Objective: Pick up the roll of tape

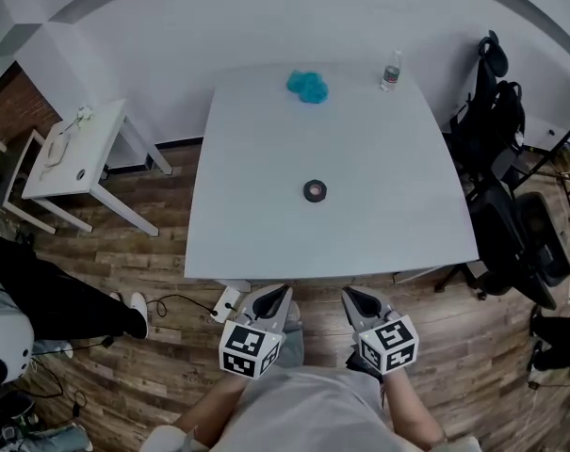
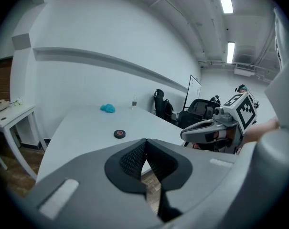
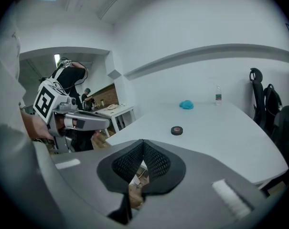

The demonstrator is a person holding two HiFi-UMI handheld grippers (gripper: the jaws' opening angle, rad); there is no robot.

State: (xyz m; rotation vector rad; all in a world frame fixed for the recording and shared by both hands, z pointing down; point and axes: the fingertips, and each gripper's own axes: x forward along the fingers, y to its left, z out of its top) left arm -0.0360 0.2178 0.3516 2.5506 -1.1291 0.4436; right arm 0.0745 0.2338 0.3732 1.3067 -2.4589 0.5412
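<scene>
A small black roll of tape (image 1: 315, 191) lies flat near the middle of the white table (image 1: 266, 224); it also shows in the left gripper view as the tape (image 2: 119, 134) and in the right gripper view as the tape (image 3: 176, 130). Both grippers hang short of the table's near edge, over the wooden floor. My left gripper (image 1: 283, 296) is shut, nothing between its jaws. My right gripper (image 1: 350, 296) is shut too, and empty. Each points toward the table, well apart from the tape.
A crumpled blue cloth (image 1: 307, 87) and a clear water bottle (image 1: 391, 70) sit at the table's far edge. Black office chairs (image 1: 511, 234) stand to the right, a small white side table (image 1: 73, 153) to the left. A seated person's legs (image 1: 58, 299) reach in at lower left.
</scene>
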